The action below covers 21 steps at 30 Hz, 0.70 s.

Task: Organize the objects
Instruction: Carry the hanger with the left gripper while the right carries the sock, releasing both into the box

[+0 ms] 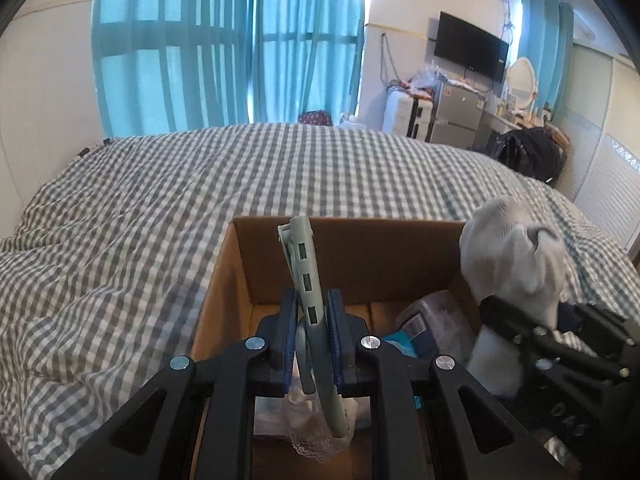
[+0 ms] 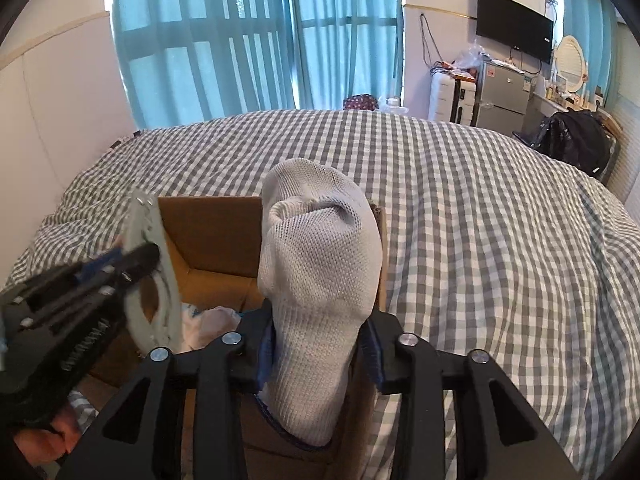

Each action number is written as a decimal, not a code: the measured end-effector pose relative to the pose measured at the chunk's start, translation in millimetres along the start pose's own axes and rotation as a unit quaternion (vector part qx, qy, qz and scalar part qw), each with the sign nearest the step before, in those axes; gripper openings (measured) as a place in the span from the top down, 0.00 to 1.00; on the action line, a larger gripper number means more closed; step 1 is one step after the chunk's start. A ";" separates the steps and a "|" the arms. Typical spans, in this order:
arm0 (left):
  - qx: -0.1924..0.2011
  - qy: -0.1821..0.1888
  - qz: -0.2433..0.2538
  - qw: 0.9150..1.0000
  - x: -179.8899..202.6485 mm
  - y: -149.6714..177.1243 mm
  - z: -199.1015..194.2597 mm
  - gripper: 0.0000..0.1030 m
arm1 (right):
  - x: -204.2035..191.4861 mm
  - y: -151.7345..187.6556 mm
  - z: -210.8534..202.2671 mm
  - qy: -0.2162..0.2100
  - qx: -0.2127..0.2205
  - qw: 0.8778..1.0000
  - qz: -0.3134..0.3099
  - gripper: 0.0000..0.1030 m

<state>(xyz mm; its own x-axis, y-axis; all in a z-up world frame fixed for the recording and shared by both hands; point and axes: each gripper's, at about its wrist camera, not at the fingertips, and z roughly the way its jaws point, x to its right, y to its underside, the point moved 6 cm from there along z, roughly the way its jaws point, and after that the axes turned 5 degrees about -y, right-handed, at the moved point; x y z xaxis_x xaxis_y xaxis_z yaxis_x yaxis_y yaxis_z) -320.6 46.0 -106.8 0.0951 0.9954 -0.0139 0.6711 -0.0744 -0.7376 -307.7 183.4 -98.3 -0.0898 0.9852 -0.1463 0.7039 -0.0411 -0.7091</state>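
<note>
My left gripper (image 1: 311, 320) is shut on a flat grey-green plastic piece (image 1: 304, 264) with slots, held edge-up over an open cardboard box (image 1: 224, 276) on the bed. My right gripper (image 2: 316, 344) is shut on a white knit sock (image 2: 320, 248), held upright above the box's right side (image 2: 382, 240). In the left wrist view the sock (image 1: 508, 248) and the right gripper (image 1: 532, 324) show at the right. In the right wrist view the left gripper (image 2: 120, 268) and the plastic piece (image 2: 156, 280) show at the left. Both are blurred.
The box holds a clear plastic container (image 1: 436, 316), a teal packet (image 1: 404, 340) and white lacy cloth (image 1: 316, 436). A grey checked bedcover (image 1: 140, 220) surrounds it. Blue curtains (image 2: 248, 40), a wall TV (image 2: 514, 24), a small fridge (image 2: 504, 92) and a dark bag (image 2: 576, 136) stand beyond.
</note>
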 end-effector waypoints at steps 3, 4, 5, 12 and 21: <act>-0.007 0.001 -0.002 1.000 -0.1 2.4 -4.9 0.82 | 2.2 -0.1 -3.7 -0.012 0.001 1.000 0.018 0.57; -0.007 0.000 0.000 1.000 -0.4 3.1 -9.0 0.77 | 1.6 0.0 -6.6 -0.014 0.001 1.000 0.020 0.56; -0.004 -0.003 0.005 1.000 0.1 3.0 -15.4 0.74 | 0.2 -0.6 -11.7 -0.015 0.004 1.000 0.020 0.54; 0.033 -0.021 0.013 0.999 -5.1 -7.0 -60.3 0.29 | -0.2 -10.4 -59.9 0.008 0.044 0.999 0.027 0.28; 0.096 -0.044 0.002 0.994 -13.4 -10.0 -141.1 0.03 | 0.6 -10.3 -145.1 0.091 0.106 0.990 0.023 0.08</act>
<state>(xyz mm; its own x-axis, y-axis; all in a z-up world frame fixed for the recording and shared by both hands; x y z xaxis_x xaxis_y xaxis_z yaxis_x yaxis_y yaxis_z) -224.9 24.8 -4.0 0.0274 0.9972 -0.0695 0.5167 -0.0736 -0.8530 -212.8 208.7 9.0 0.0808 0.9944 -0.0689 0.5393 -0.1017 -0.8360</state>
